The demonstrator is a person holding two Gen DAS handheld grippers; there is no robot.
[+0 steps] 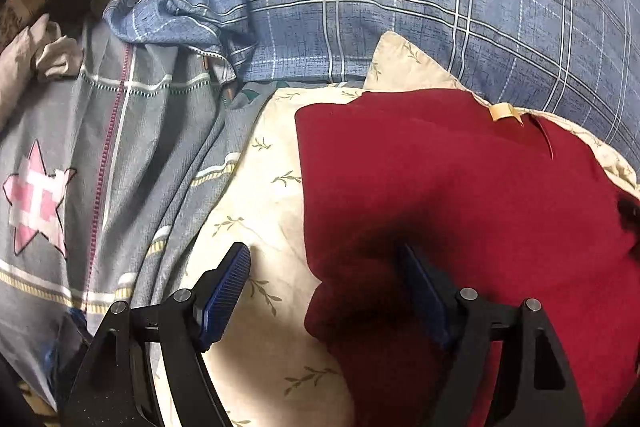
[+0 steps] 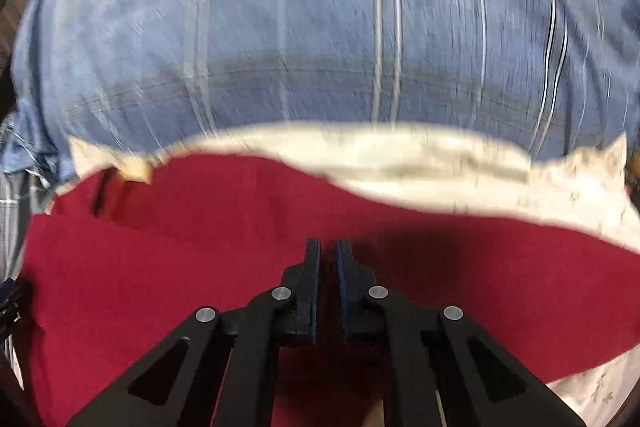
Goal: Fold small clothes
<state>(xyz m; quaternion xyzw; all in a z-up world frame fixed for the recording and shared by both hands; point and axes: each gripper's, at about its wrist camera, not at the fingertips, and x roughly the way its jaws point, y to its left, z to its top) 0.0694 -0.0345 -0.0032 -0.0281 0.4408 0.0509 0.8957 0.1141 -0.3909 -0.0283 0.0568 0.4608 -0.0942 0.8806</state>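
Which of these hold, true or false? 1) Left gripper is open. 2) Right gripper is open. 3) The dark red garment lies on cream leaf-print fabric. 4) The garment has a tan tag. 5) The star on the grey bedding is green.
1) True: the left gripper stands open, one pad over the dark red garment.
2) False: the right gripper is shut.
3) True: cream leaf-print fabric lies beneath.
4) True: tan tag.
5) False: the star on the grey bedding is pink.

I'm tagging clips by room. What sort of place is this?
Probably a bedroom, on a bed: a blue plaid quilt, a grey star-print bedsheet and a cream leaf-print pillow under the dark red garment.
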